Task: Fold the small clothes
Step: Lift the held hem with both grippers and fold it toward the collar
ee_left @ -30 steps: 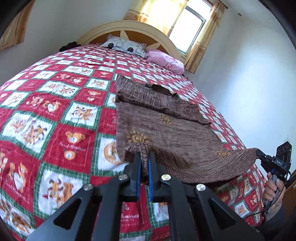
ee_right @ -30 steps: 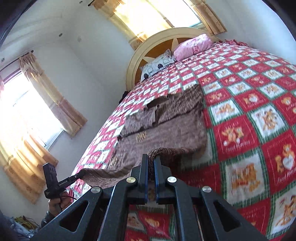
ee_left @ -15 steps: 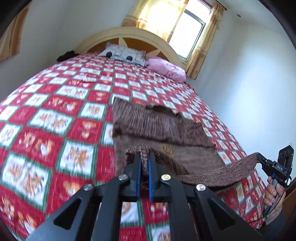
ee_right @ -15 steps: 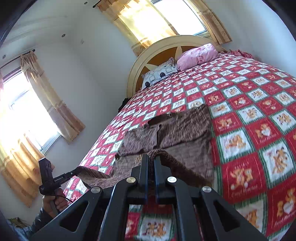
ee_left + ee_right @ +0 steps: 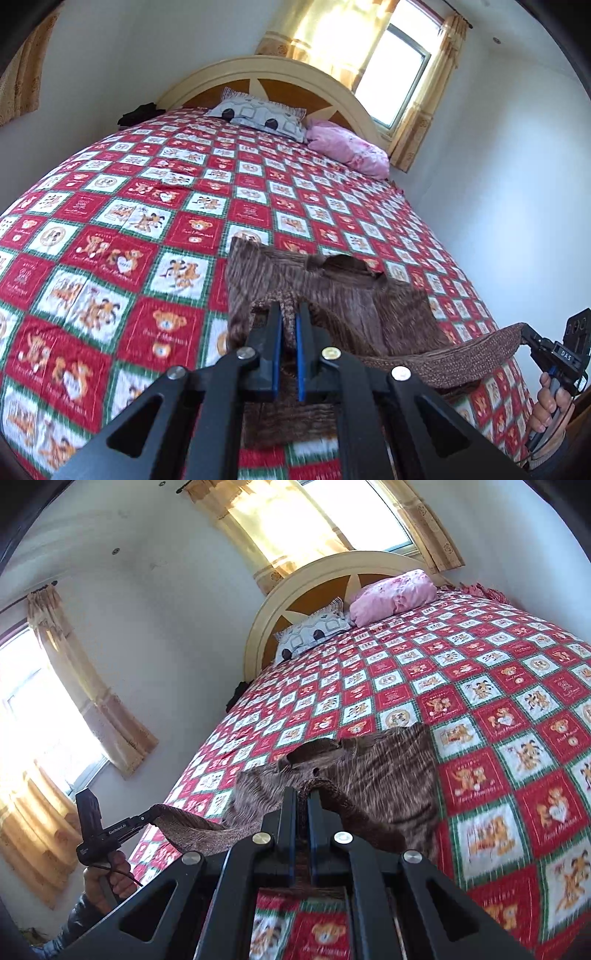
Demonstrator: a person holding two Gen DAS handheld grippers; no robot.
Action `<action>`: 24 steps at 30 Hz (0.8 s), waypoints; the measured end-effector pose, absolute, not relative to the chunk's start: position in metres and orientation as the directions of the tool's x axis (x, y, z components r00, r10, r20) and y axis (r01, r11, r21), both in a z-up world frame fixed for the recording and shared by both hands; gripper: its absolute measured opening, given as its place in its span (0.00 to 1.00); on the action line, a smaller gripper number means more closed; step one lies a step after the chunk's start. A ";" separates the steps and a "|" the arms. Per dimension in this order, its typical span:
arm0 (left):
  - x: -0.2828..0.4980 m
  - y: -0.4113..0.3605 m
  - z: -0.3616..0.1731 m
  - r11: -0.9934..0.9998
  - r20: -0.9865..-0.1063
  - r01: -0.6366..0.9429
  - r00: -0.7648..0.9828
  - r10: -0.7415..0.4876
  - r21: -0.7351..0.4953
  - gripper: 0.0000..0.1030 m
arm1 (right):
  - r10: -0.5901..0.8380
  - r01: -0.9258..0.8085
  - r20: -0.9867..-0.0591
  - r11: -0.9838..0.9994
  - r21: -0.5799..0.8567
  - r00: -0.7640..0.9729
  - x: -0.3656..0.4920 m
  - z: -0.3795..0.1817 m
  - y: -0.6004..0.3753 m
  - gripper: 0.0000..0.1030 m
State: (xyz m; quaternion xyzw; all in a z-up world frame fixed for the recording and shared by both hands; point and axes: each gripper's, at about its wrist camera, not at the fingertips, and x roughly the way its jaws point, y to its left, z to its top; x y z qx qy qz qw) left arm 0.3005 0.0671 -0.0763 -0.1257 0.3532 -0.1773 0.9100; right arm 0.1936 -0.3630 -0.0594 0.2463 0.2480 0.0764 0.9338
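Note:
A brown knitted sweater lies on the bed with its neck end toward the headboard. My left gripper is shut on one corner of its hem, lifted over the body. My right gripper is shut on the other hem corner, which it holds up too. The hem stretches taut between the two grippers above the sweater. The right gripper also shows in the left wrist view, and the left gripper in the right wrist view. The lower part of the sweater is hidden under the grippers.
The bed has a red, white and green checked cover with bear prints. A patterned pillow and a pink pillow lie by the arched headboard. White walls stand close on both sides of the bed.
Both grippers have carried the hem up and toward the headboard, over the sweater's body. Less of the sweater lies uncovered than before. Both stay shut on the hem.

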 end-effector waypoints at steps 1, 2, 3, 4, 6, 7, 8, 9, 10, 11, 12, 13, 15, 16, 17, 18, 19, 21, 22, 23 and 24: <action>0.307 0.065 -0.078 0.908 -0.604 0.231 0.686 -0.406 -0.349 0.06 | 0.261 -0.012 -0.431 0.866 0.500 0.864 0.200 -0.061 -0.365 0.04; 0.314 0.062 -0.080 0.912 -0.611 0.227 0.683 -0.400 -0.343 0.06 | 0.255 0.000 -0.441 0.866 0.500 0.861 0.210 -0.063 -0.367 0.04; 0.323 0.060 -0.084 0.914 -0.620 0.221 0.677 -0.395 -0.341 0.06 | 0.251 0.007 -0.446 0.866 0.500 0.859 0.216 -0.064 -0.368 0.04; 0.329 0.059 -0.086 0.915 -0.626 0.219 0.674 -0.393 -0.339 0.06 | 0.245 0.017 -0.453 0.866 0.500 0.857 0.224 -0.066 -0.371 0.04; 0.344 0.053 -0.091 0.920 -0.639 0.216 0.666 -0.385 -0.328 0.06 | 0.230 0.041 -0.467 0.864 0.501 0.854 0.239 -0.069 -0.377 0.04; 0.350 0.050 -0.092 0.921 -0.643 0.215 0.664 -0.382 -0.325 0.06 | 0.222 0.052 -0.473 0.864 0.501 0.853 0.245 -0.071 -0.380 0.04; 0.359 0.047 -0.093 0.922 -0.648 0.216 0.659 -0.381 -0.322 0.06 | 0.216 0.067 -0.481 0.861 0.504 0.850 0.255 -0.074 -0.385 0.04; 0.365 0.043 -0.094 0.923 -0.651 0.216 0.658 -0.379 -0.319 0.06 | 0.211 0.076 -0.488 0.860 0.504 0.847 0.261 -0.076 -0.388 0.04; 0.371 0.041 -0.095 0.924 -0.654 0.217 0.656 -0.376 -0.314 0.06 | 0.203 0.091 -0.499 0.859 0.503 0.842 0.270 -0.079 -0.392 0.04; 0.379 0.037 -0.097 0.926 -0.659 0.217 0.654 -0.373 -0.308 0.06 | 0.202 0.097 -0.506 0.858 0.504 0.838 0.275 -0.082 -0.394 0.04; 0.388 0.034 -0.100 0.935 -0.660 0.173 0.668 -0.343 -0.311 0.06 | 0.201 0.109 -0.518 0.856 0.506 0.831 0.284 -0.086 -0.399 0.04; 0.397 0.030 -0.104 0.937 -0.669 0.171 0.663 -0.337 -0.304 0.06 | 0.198 0.120 -0.530 0.854 0.507 0.825 0.292 -0.091 -0.403 0.04; 0.413 0.025 -0.113 0.943 -0.686 0.155 0.653 -0.321 -0.294 0.06 | 0.196 0.149 -0.554 0.843 0.516 0.809 0.310 -0.102 -0.414 0.04; 0.421 0.023 -0.119 0.945 -0.695 0.151 0.646 -0.316 -0.289 0.06 | 0.194 0.161 -0.564 0.840 0.518 0.803 0.317 -0.106 -0.417 0.04; 0.430 0.021 -0.127 0.948 -0.709 0.145 0.633 -0.310 -0.285 0.06 | 0.191 0.180 -0.579 0.834 0.521 0.793 0.327 -0.113 -0.423 0.04; 0.436 0.019 -0.133 0.949 -0.719 0.140 0.624 -0.306 -0.282 0.06 | 0.195 0.187 -0.588 0.830 0.525 0.785 0.333 -0.117 -0.427 0.04; 0.441 0.018 -0.138 0.950 -0.726 0.137 0.617 -0.303 -0.280 0.06 | 0.199 0.199 -0.599 0.824 0.531 0.776 0.342 -0.123 -0.432 0.04; 0.452 0.014 -0.151 0.956 -0.744 0.123 0.603 -0.286 -0.268 0.07 | 0.204 0.220 -0.620 0.815 0.537 0.758 0.357 -0.134 -0.439 0.04; 0.456 0.014 -0.154 0.956 -0.748 0.119 0.601 -0.284 -0.267 0.08 | 0.208 0.227 -0.628 0.811 0.540 0.750 0.364 -0.139 -0.443 0.04; 0.462 0.014 -0.159 0.961 -0.751 0.102 0.604 -0.266 -0.258 0.08 | 0.210 0.243 -0.635 0.800 0.549 0.744 0.375 -0.145 -0.448 0.04; 0.466 0.015 -0.161 0.963 -0.752 0.090 0.609 -0.254 -0.252 0.08 | 0.215 0.253 -0.634 0.787 0.563 0.743 0.383 -0.149 -0.453 0.05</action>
